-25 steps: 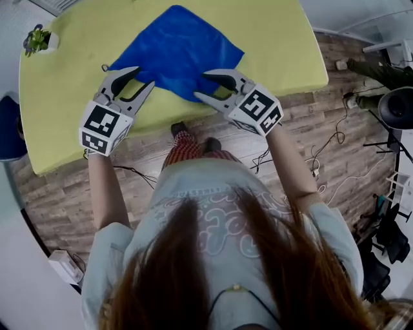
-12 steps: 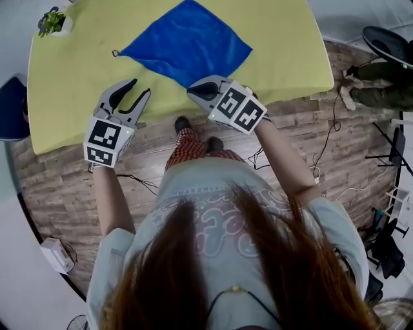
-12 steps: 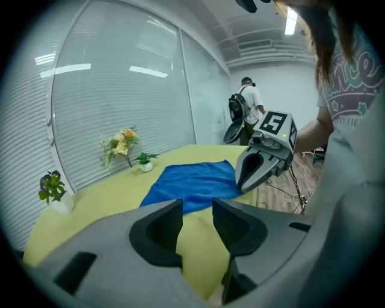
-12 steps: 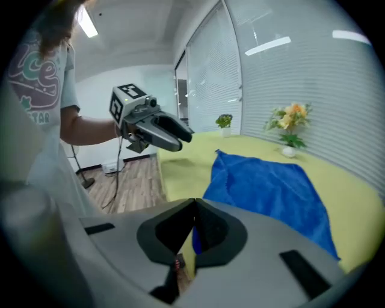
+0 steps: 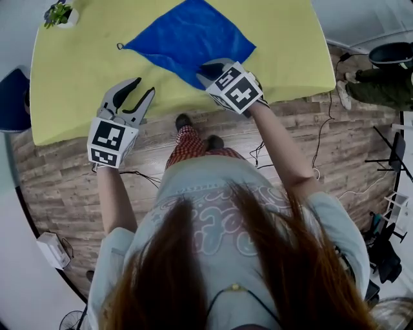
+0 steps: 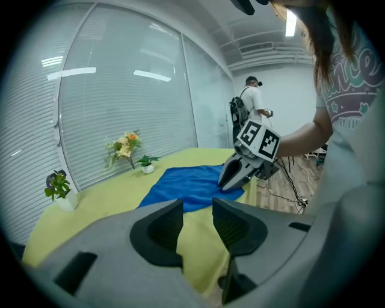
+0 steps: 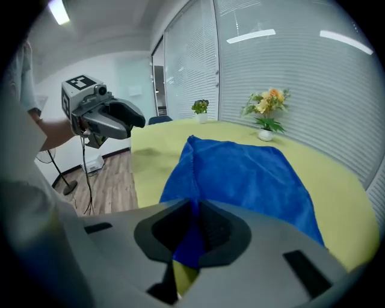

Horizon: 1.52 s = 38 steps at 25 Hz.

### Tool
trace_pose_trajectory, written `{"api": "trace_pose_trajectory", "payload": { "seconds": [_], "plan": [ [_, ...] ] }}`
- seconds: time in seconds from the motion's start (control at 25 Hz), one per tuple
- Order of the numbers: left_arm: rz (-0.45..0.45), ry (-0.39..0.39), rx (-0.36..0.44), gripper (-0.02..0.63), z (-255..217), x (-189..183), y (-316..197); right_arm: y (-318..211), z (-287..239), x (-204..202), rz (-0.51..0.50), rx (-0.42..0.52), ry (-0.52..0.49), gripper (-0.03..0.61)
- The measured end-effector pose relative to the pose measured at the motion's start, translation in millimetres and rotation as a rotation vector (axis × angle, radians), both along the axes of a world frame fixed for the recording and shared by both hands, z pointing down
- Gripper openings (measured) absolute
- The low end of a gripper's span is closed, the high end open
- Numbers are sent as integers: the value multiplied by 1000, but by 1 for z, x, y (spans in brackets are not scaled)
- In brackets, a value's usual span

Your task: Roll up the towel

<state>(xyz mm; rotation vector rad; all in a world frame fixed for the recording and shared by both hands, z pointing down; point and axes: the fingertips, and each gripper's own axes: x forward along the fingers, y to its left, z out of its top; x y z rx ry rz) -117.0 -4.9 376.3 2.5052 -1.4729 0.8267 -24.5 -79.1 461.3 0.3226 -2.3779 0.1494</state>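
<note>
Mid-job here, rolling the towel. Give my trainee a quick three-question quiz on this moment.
1. True or false: the left gripper has gripped the towel.
2. What sits between the fingers of the right gripper? A) a plant pot B) the towel's near corner C) nothing
3. In the head view, what stands at the far left corner of the yellow table?
Key: 1 false; its fingers are apart with nothing between. 2 B; those fingers have just been opening. 3 a small potted plant.

One towel (image 5: 190, 35), two claws (image 5: 143, 87) (image 5: 211, 69), one table (image 5: 77, 77), three plants (image 6: 57, 185) (image 6: 123, 146) (image 6: 146, 161).
</note>
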Motion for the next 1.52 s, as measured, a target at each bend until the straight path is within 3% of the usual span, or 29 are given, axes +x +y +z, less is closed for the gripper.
{"api": "trace_pose_trajectory", "payload": {
  "seconds": [0.04, 0.2, 0.32, 0.4, 0.48, 0.6, 0.72, 0.8, 0.88, 0.96, 1.0, 1.08, 1.12, 1.2, 1.32, 1.36, 1.52],
  "plan": [
    [-4, -5, 1, 137, 0, 0, 1, 4, -1, -1, -13, -3, -4, 21],
    [-4, 2, 30, 137, -7, 5, 5, 29, -29, -9, -108, 70, -110, 18],
    [61, 1, 68, 139, -15, 18, 5, 60, -54, -18, -249, 149, -191, 18],
    [138, -24, 76, 176, -14, 31, 6, 78, -60, -21, -327, 201, -194, 18],
    [223, -91, 59, 210, -5, 43, 9, 90, -57, -21, -376, 242, -186, 18],
    [345, -290, 10, 213, 27, 55, 10, 97, -50, -20, -418, 284, -172, 18],
    [421, -412, 21, 211, 45, 61, 4, 100, -49, -22, -438, 310, -175, 18],
    [454, -469, 63, 173, 49, 63, -2, 100, -53, -27, -441, 316, -198, 18],
    [489, -504, 100, 44, 50, 64, -4, 98, -59, -30, -426, 321, -224, 18],
    [528, -488, 101, 28, 50, 65, 1, 95, -64, -29, -382, 318, -250, 27],
    [546, -469, 98, 28, 50, 65, 3, 93, -65, -26, -356, 309, -257, 57],
    [576, -439, 102, 28, 48, 66, 3, 90, -56, -20, -313, 291, -233, 191],
    [592, -430, 103, 28, 48, 66, 3, 88, -48, -17, -297, 295, -201, 198],
    [628, -420, 103, 28, 49, 65, 5, 83, -33, -13, -269, 336, -134, 182],
    [689, -426, 108, 28, 53, 64, 8, 77, -26, -9, -208, 414, -84, 49],
    [707, -432, 108, 28, 56, 64, 9, 75, -26, -7, -182, 425, -86, 31],
    [758, -425, 98, 28, 62, 61, 16, 74, -29, 8, -117, 426, -91, 23]
  ]
}}
